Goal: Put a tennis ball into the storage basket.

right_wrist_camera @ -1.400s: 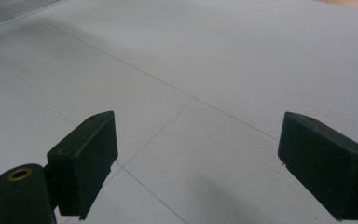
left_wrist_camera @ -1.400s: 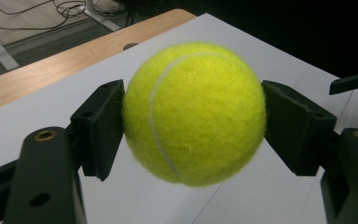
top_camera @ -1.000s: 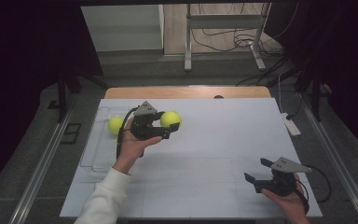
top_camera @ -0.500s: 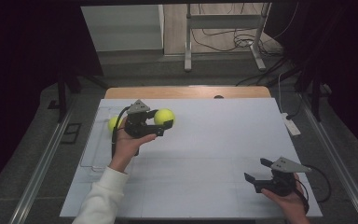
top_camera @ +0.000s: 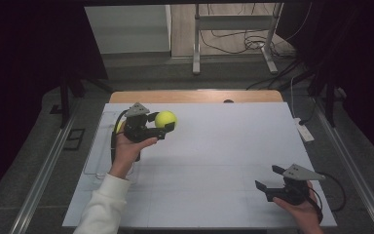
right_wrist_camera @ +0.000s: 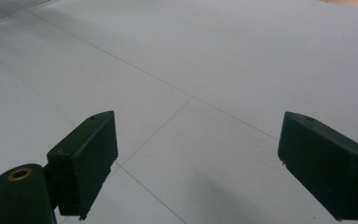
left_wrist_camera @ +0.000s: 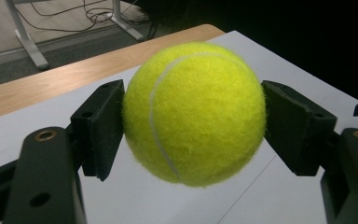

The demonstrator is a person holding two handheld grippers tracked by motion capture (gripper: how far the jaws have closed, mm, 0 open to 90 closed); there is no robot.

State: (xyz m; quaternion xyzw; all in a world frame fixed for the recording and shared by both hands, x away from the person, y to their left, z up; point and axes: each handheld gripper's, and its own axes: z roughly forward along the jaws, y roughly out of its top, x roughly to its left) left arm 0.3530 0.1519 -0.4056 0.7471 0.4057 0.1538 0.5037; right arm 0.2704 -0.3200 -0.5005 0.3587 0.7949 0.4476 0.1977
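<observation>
A yellow tennis ball [top_camera: 166, 119] [left_wrist_camera: 193, 112] hangs above the back left part of the white table [top_camera: 224, 146]. My left gripper [top_camera: 168, 123] [left_wrist_camera: 193, 116] is shut on it, one black pad pressing on each side. A second yellow ball [top_camera: 120, 126] peeks out behind that gripper's body, mostly hidden by it. Near the front right corner my right gripper [top_camera: 267, 177] [right_wrist_camera: 200, 158] is held low over the bare white surface, its jaws wide open with nothing between them.
A clear shallow tray [top_camera: 93, 146] lies along the table's left edge, beside the left hand. A white power strip [top_camera: 302, 130] sits at the right edge. A strip of wooden tabletop [top_camera: 195, 96] runs along the back. Metal stand legs and cables lie on the floor beyond.
The left gripper has drifted a little to the left with the ball still in it, covering more of the second ball. The right gripper has kept still.
</observation>
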